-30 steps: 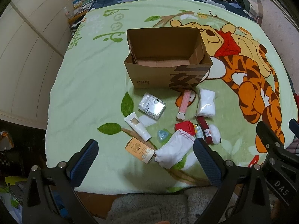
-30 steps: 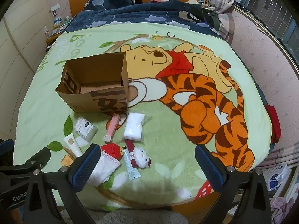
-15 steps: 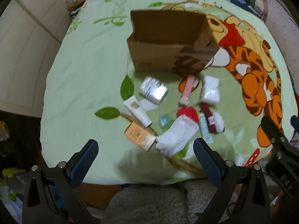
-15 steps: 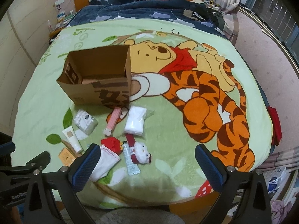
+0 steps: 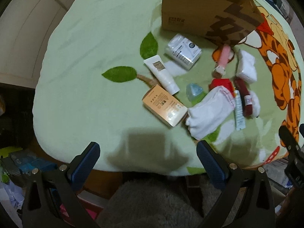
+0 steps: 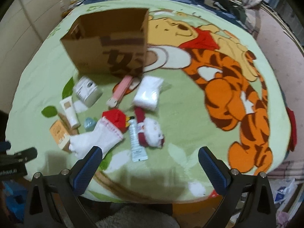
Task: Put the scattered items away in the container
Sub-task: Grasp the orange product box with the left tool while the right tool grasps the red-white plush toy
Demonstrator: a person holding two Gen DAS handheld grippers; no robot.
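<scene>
Inventory, as we see it: cardboard box (image 5: 201, 9) at frame top, upright, top open. Below it, mid-frame on green blanket (image 5: 85, 76): orange carton (image 5: 164, 105) touching white sock (image 5: 208, 114); white tube (image 5: 161, 73); wipes pkt (image 5: 183, 52). L gripper (image 5: 148, 164) & R gripper (image 6: 150, 168): jaws spread wide, nothing held, both at bottom edge.

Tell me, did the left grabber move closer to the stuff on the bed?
Yes. The left gripper moved forward and down toward the bed: the cardboard box now looks bigger and sits higher in its view, and the orange box is closer.
</scene>
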